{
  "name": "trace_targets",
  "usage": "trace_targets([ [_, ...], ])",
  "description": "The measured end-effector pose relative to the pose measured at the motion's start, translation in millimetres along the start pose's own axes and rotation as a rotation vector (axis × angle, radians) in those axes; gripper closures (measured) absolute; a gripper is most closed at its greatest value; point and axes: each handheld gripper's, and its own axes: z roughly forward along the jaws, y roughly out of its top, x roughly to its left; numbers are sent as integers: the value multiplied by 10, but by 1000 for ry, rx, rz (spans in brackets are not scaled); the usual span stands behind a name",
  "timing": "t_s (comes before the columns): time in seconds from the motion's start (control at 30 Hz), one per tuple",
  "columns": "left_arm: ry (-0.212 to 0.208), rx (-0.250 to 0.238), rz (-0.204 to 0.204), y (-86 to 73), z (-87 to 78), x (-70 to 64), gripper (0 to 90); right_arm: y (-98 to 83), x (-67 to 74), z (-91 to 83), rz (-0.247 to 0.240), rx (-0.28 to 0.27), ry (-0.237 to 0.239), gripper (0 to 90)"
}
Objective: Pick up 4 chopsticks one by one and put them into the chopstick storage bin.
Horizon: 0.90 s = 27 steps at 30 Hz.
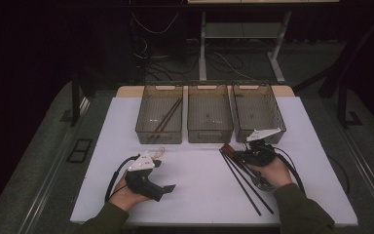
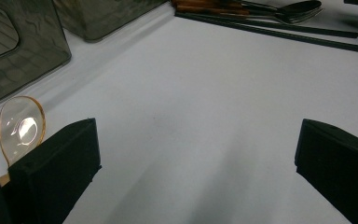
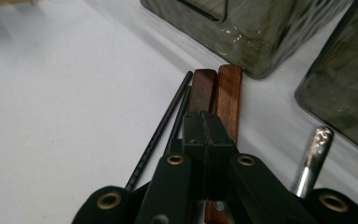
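right gripper point(image 3: 204, 140): jaws closed together over wooden-handled cutlery point(image 3: 228, 93) on tabletop point(image 1: 199, 170), beside black chopsticks point(image 3: 161, 135), grip uncertain | left gripper point(image 2: 191, 158): jaws wide, empty | risk: handle slips, chopsticks get dragged along

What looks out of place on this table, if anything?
A clear plastic spoon lies alone by the left gripper, apart from the cutlery pile under the right gripper. Only the left bin holds anything: chopsticks.

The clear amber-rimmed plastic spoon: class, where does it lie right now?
In the high view, the clear amber-rimmed plastic spoon lies on the white table, left of centre, just beyond the left gripper and before the leftmost smoky bin.
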Motion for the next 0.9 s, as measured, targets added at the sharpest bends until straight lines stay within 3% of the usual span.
trace_targets([
  [0.13,1,0,1,0,-1,-1,0,-16,58,-69,-17,12,-1,897],
  [0.4,1,0,0,0,1,-2,0,-174,273,-170,-91,104,-35,897],
  [0.6,3,0,1,1,1,-5,0,-229,313,-170,-117,144,-58,897],
  [0.9,2,5,6,1,1,-4,0,-204,344,-107,-127,155,-49,897],
])
